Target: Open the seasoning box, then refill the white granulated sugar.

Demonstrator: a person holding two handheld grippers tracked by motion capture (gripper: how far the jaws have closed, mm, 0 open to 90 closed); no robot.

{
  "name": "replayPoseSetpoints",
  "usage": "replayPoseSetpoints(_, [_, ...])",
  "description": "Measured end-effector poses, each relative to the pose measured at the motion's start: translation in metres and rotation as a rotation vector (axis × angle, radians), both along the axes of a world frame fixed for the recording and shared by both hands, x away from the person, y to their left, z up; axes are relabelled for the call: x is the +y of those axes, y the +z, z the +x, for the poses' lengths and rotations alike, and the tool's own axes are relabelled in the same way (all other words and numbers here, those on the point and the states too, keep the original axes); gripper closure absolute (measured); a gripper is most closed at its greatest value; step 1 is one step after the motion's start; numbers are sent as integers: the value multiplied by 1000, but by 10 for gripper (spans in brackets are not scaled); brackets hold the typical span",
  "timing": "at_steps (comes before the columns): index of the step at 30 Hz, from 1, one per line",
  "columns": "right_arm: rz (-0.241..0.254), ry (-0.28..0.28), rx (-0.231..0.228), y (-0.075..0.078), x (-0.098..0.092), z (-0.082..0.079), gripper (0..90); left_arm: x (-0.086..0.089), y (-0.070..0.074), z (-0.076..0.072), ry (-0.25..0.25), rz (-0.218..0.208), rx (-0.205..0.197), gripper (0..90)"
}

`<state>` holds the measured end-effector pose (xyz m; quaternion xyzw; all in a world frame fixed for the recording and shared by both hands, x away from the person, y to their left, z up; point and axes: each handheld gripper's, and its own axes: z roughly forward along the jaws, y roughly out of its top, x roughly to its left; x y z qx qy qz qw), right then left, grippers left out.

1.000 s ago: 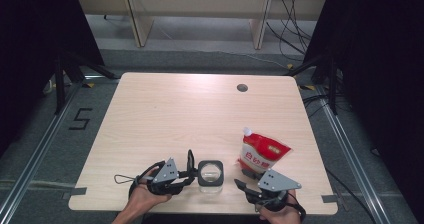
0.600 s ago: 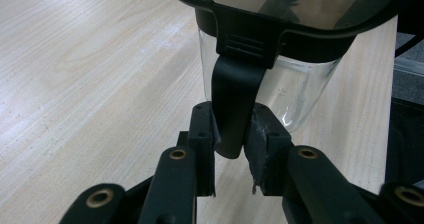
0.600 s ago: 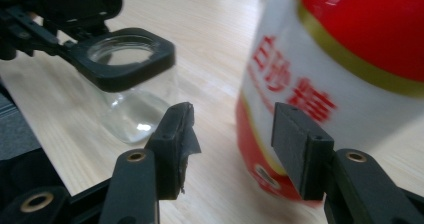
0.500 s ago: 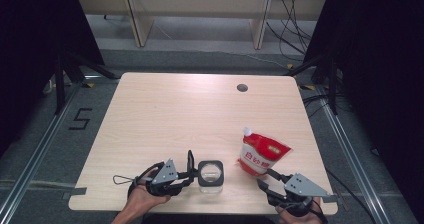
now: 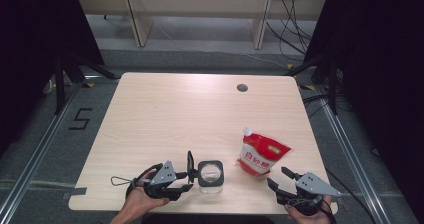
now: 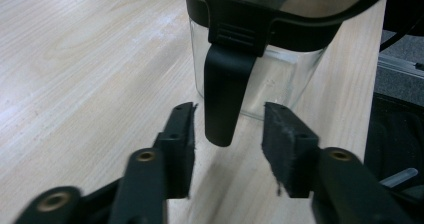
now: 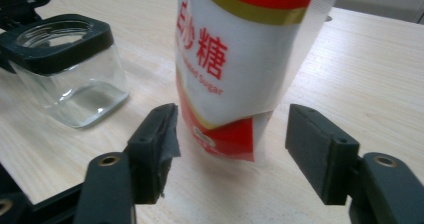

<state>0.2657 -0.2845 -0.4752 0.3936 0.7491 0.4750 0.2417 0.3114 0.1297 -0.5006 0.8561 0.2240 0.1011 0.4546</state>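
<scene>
I find the glass jar [image 5: 210, 174] near the table's [image 5: 175, 114] front edge, its black hinged lid [image 5: 190, 162] stood open and its latch tab [image 6: 223, 96] hanging between my left gripper's [image 5: 186, 179] jaws, untouched; those jaws have just been opening and stand half apart. The sugar pouch [image 5: 261, 154] stands upright just right of the jar. My right gripper [image 5: 278, 180] sits before it, jaws just widened, pouch between them but not pressed. I judge both are released. Next: close on the pouch squarely, low on its body, so it cannot tip.
</scene>
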Motion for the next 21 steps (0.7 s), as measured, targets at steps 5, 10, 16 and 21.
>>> replayPoseSetpoints(5, [8,-20,10,-2,-4,2,328,6,2,-7,42,5,19,407])
replayPoseSetpoints(10, [41,-22,10,-3,-5,6,246,9,2,-15,44,21,25,355])
replayPoseSetpoints(16, [47,-1,-12,-5,-6,15,161,11,3,-21,54,33,46,306])
replayPoseSetpoints(21, [63,21,8,-6,-5,18,158,12,3,-24,50,51,51,262])
